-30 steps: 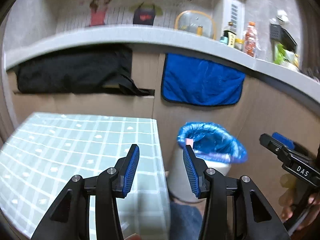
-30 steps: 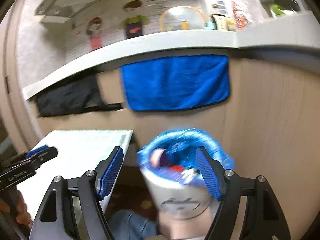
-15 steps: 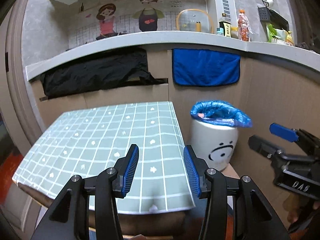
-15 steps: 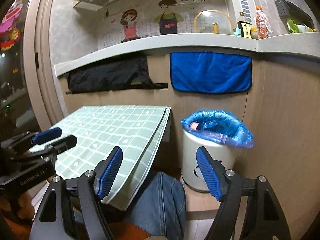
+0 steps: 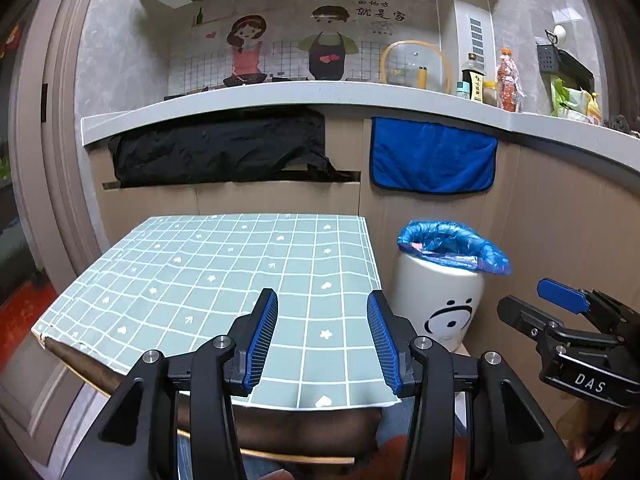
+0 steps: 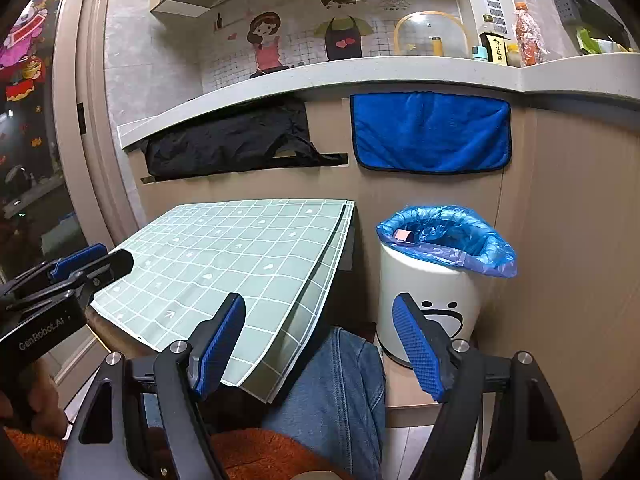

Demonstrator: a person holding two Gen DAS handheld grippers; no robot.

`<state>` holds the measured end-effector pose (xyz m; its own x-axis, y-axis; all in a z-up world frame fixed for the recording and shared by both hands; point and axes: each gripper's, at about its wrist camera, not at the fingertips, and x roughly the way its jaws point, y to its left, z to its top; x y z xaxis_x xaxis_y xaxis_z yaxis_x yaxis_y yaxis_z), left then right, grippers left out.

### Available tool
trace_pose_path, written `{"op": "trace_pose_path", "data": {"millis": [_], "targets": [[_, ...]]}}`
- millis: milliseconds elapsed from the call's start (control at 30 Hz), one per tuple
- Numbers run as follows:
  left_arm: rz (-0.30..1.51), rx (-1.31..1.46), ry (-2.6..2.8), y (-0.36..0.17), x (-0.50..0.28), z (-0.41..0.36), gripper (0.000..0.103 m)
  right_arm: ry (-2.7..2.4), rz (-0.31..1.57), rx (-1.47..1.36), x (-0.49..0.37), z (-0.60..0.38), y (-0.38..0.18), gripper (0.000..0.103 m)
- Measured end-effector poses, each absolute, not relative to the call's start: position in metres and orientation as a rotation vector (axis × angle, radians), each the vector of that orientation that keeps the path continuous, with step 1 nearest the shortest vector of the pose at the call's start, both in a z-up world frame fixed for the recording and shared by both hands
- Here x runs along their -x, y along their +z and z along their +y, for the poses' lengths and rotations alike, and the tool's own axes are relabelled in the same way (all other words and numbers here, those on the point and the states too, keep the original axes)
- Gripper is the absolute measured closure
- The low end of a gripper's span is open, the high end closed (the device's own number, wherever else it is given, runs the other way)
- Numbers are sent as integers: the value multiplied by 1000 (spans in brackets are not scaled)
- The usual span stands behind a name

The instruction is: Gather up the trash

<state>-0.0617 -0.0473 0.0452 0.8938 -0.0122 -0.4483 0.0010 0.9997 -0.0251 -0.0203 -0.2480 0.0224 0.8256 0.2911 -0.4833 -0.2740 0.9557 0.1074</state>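
Observation:
A white trash bin (image 5: 440, 304) with a smiley face and a blue liner (image 5: 452, 244) stands on the floor right of the table; it also shows in the right wrist view (image 6: 432, 300), with a pink scrap (image 6: 403, 235) inside the liner (image 6: 452, 236). My left gripper (image 5: 322, 340) is open and empty, held over the near edge of the table (image 5: 224, 276). My right gripper (image 6: 318, 344) is open and empty, held low between the table edge and the bin, above a knee in jeans (image 6: 340, 392). No trash shows on the table.
The table carries a green checked cloth (image 6: 240, 248). Behind it is a cardboard-clad counter front with a black cloth (image 5: 220, 148) and a blue towel (image 5: 432, 156) hanging. Bottles and a glass lid (image 5: 416, 66) stand on the counter top. A door frame (image 5: 52, 160) is at the left.
Both grippers have pulled back and away from the bin, so the whole table and bin show from farther off. Both stay open and empty.

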Motion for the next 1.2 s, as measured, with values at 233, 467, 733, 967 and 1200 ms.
{"op": "trace_pose_path", "data": {"millis": [233, 467, 733, 967, 1200], "targets": [[449, 38, 3, 48, 68, -44, 55, 307, 534, -35, 21, -245, 21, 29], [445, 41, -8, 49, 69, -45, 55, 309, 524, -24, 24, -244, 23, 29], [457, 42, -22, 48, 68, -45, 55, 311, 527, -27, 24, -243, 24, 29], [463, 42, -27, 48, 67, -47, 55, 313, 529, -28, 23, -243, 24, 29], [466, 42, -27, 47, 66, -49, 55, 311, 529, -28, 24, -242, 24, 29]]}}
